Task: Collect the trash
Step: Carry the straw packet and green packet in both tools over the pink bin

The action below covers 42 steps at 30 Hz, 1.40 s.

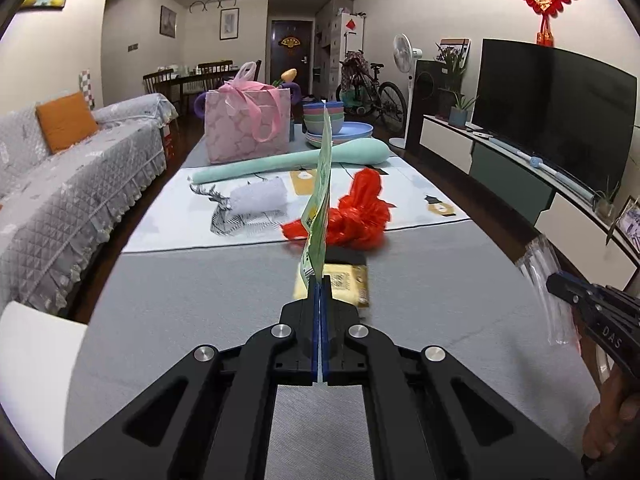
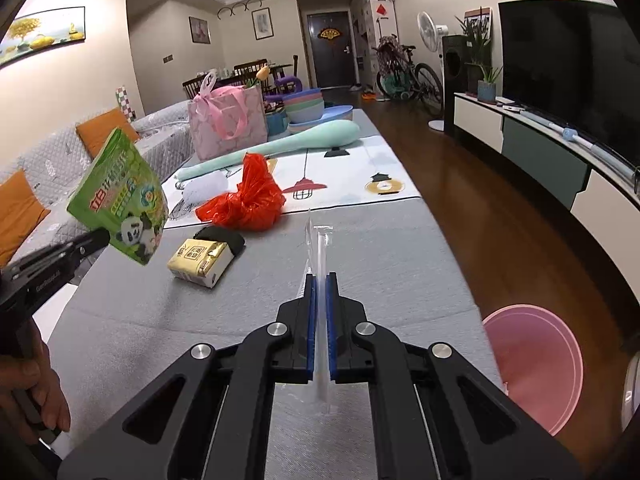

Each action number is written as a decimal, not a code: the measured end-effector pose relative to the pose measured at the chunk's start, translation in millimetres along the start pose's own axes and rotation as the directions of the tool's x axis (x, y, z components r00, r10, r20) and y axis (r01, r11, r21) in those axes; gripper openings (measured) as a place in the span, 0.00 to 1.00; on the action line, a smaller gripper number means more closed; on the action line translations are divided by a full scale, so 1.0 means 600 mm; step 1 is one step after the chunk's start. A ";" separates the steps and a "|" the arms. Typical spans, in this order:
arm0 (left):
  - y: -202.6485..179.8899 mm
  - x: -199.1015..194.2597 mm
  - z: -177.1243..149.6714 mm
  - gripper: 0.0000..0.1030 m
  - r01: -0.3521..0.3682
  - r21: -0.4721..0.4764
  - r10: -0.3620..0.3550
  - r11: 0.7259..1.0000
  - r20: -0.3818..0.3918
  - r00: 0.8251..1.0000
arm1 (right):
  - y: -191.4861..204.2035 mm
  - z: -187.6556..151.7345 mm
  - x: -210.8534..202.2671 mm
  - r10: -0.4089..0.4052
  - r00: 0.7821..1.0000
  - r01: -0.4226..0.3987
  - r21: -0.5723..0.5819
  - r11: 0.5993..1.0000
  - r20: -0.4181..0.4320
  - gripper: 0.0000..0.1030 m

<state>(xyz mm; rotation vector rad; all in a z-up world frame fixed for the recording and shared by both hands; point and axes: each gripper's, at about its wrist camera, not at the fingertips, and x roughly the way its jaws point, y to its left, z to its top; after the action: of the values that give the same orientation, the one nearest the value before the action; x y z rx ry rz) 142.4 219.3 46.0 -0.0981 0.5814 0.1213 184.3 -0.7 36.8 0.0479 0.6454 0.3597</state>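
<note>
My left gripper (image 1: 320, 278) is shut on a green panda-print wrapper (image 1: 322, 200), seen edge-on above the grey table (image 1: 180, 300). In the right wrist view that wrapper (image 2: 120, 200) hangs at the left from the left gripper (image 2: 105, 237). My right gripper (image 2: 320, 276) is shut on a clear plastic straw wrapper (image 2: 318, 248), which also shows in the left wrist view as the clear wrapper (image 1: 540, 272) in the right gripper (image 1: 554, 282). A red plastic bag (image 2: 248, 196) and a yellow carton (image 2: 202, 260) lie on the table.
A pink bin (image 2: 536, 360) stands on the wood floor right of the table. Farther back lie a mint foam club (image 1: 292, 162), a white fluffy piece (image 1: 260, 196), a pink gift bag (image 1: 246, 124) and stacked bowls (image 1: 324, 116). A sofa (image 1: 60, 184) runs along the left, a TV (image 1: 560, 104) along the right.
</note>
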 end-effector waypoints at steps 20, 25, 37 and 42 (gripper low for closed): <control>-0.094 -0.034 -0.046 0.00 0.054 0.034 -0.056 0.998 0.041 0.998 | -0.069 0.002 -0.057 -0.077 0.995 0.076 0.014 0.997 0.063 0.05; -0.124 -0.037 -0.054 0.00 0.075 0.040 -0.076 0.996 0.037 0.996 | -0.093 0.003 -0.071 -0.104 0.992 0.102 0.027 0.994 0.075 0.05; -0.185 -0.051 -0.060 0.00 0.133 0.068 -0.136 0.989 0.041 0.990 | -0.151 -0.007 -0.108 -0.152 0.985 0.148 0.054 0.988 0.086 0.05; -0.212 -0.054 -0.061 0.00 0.166 0.090 -0.170 0.982 0.034 0.985 | -0.174 -0.009 -0.122 -0.174 0.981 0.168 0.070 0.983 0.088 0.05</control>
<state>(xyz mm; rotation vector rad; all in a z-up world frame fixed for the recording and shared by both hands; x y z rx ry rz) 113.9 85.9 41.0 -0.0596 0.5340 -0.0660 159.6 -123.6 58.7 0.0678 0.5628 0.1701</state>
